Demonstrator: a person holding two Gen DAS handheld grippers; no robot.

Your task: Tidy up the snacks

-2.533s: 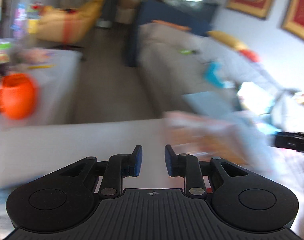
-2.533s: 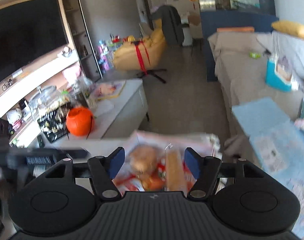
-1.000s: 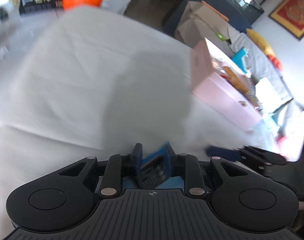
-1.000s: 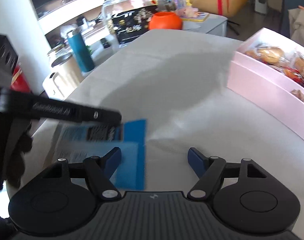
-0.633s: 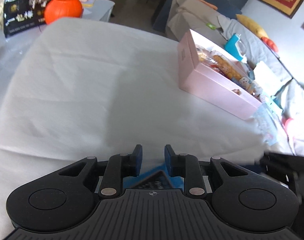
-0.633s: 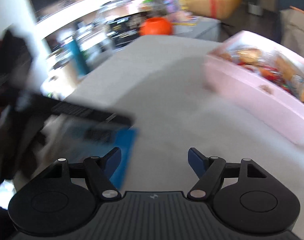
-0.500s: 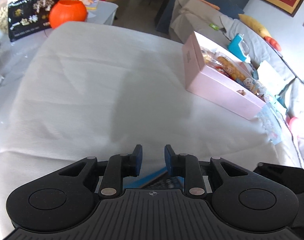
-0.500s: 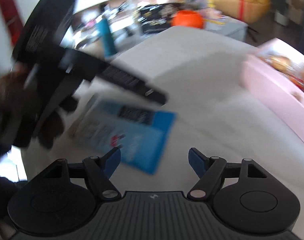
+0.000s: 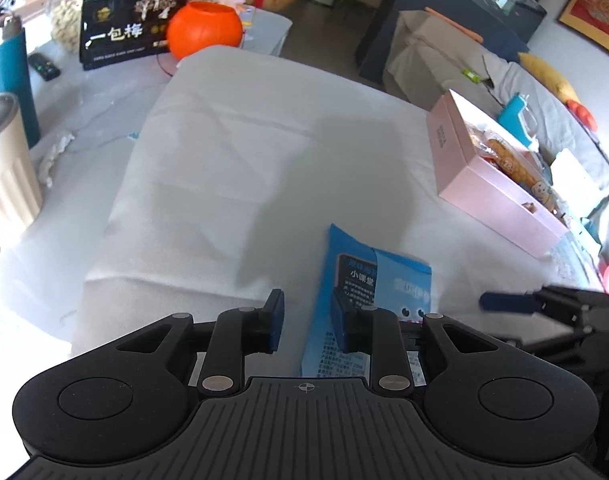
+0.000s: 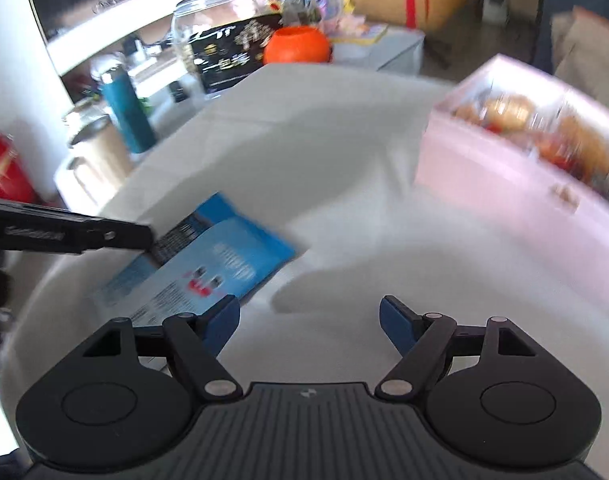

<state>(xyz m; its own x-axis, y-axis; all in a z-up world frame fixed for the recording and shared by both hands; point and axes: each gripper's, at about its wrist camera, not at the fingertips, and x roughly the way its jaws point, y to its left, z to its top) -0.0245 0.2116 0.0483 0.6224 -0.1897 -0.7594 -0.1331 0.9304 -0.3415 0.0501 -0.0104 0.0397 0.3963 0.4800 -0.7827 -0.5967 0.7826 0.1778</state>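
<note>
Left wrist view is showing you one blue snack packet (image 9: 378, 280), one pink box (image 9: 492, 188) and one white tablecloth (image 9: 244, 168). The packet is lying flat on the cloth, near the front edge, with a dark printed panel and white characters on it, and a lighter blue flap on its right part. The pink box is sitting well apart from it at the far right side, open at the top, with several wrapped snacks inside; I cannot count them exactly. Your left gripper (image 9: 306, 326) is hanging just over the near end of the packet. Its jaws are standing only a little apart, with the left edge of the packet under the gap and the right finger over the packet; the pads are not pressing on it. At the right edge one blue finger of your right gripper (image 9: 504, 303) is showing.

Right wrist view is blurred. One blue packet (image 10: 220, 264) is lying on the cloth at the left, and the pink box (image 10: 504, 184) is at the right. Your right gripper (image 10: 309, 322) is standing wide, and its jaws have just been opening. Nothing is between them; the left finger is just beside the packet's near edge.
</note>
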